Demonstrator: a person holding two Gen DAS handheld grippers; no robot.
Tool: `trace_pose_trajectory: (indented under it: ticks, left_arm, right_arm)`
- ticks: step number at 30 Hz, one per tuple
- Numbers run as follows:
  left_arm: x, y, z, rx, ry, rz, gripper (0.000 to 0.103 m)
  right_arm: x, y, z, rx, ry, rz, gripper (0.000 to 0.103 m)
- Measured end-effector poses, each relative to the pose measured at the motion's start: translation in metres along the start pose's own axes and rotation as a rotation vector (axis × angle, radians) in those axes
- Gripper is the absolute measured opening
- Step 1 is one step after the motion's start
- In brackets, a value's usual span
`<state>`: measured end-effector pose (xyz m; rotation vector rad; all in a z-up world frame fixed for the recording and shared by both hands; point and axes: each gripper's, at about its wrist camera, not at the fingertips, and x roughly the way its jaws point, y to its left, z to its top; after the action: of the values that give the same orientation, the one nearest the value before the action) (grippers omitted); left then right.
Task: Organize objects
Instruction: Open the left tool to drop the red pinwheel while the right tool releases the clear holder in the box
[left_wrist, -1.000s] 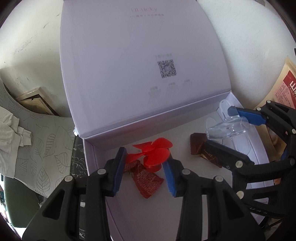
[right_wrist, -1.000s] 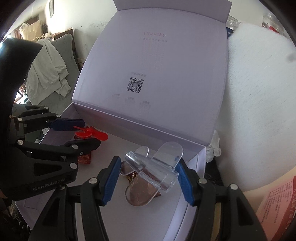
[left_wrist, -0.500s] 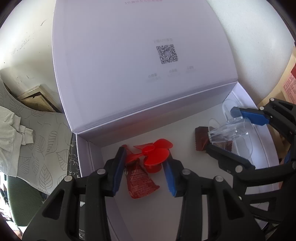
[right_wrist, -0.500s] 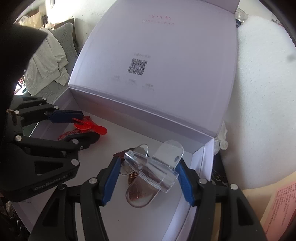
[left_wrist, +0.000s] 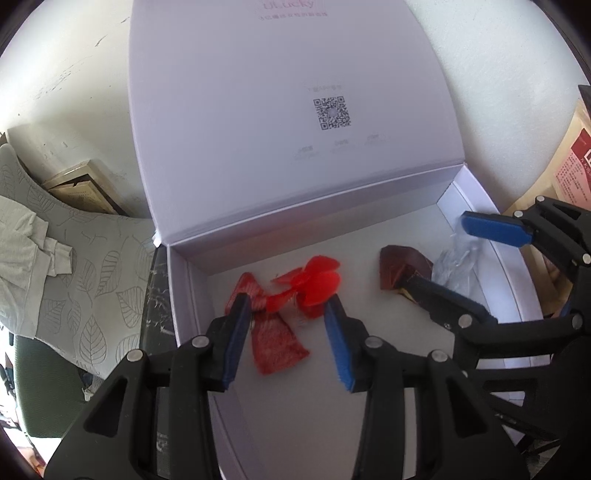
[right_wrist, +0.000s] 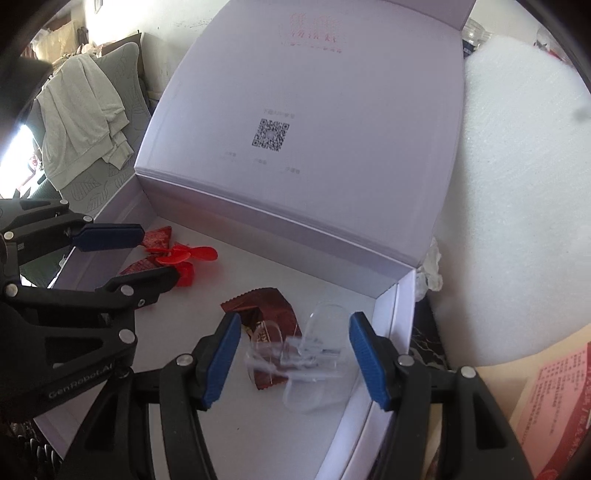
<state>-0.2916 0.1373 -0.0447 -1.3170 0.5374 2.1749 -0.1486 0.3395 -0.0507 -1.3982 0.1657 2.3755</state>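
Note:
A white box stands with its lid upright. On its floor lie a red propeller, a red wrapper and a brown wrapper. My left gripper is open, its tips on either side of the propeller and wrapper. In the right wrist view my right gripper is open over the box's right end. A clear plastic piece shows blurred between its fingers, loose, over the brown wrapper. The left gripper and the red propeller appear at the left.
White foam stands right of the box, and a red-and-tan printed packet lies near the right. A leaf-pattern chair with a pale cloth sits on the left. The box's front floor is bare.
My right gripper has opened a little and let go of the clear plastic piece, which is dropping to the box floor. Both grippers have pulled back slightly; the left stays open.

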Motion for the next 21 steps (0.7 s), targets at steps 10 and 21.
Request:
trace_pose_trajectory:
  ticks: [10,21]
  left_arm:
    - [-0.045,0.019,-0.007,-0.021,-0.069,0.023,0.047]
    - [-0.099,-0.006,-0.023,-0.027,-0.126,0.027,0.054]
  right_arm:
    - [-0.042,-0.002,0.0,-0.013,-0.052,-0.006,0.061]
    - [-0.078,0.028,0.011,-0.019,-0.119,-0.039,0.061]
